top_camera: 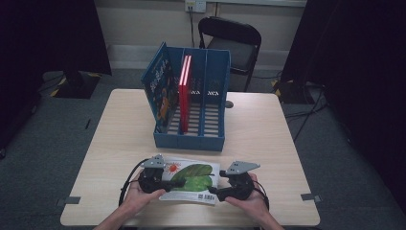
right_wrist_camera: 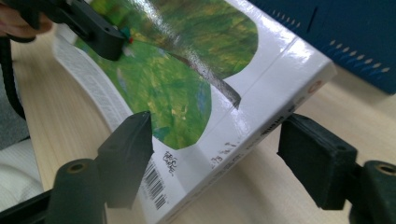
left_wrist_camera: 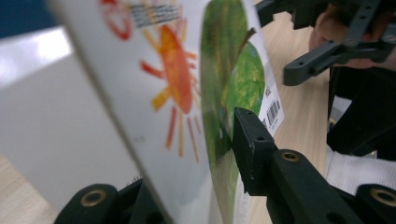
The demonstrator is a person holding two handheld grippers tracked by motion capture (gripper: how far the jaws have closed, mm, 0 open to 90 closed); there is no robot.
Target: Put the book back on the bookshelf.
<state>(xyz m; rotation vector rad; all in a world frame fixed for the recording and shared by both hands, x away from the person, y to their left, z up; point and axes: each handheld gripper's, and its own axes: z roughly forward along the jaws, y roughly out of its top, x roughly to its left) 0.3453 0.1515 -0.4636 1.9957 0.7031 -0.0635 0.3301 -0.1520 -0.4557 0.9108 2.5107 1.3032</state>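
— What has the left gripper [top_camera: 165,184] got?

— Its jaws are clamped on the edge of a picture book [top_camera: 191,178]: white glossy cover, orange sun, big green leaf, barcode at one corner.

— And the right gripper [top_camera: 216,191]?

— Jaws apart, straddling the book's spine corner; I can't make out either pad pressing on it. The book lies between both grippers on the table [top_camera: 268,143], with a blue file rack [top_camera: 201,120] beyond.
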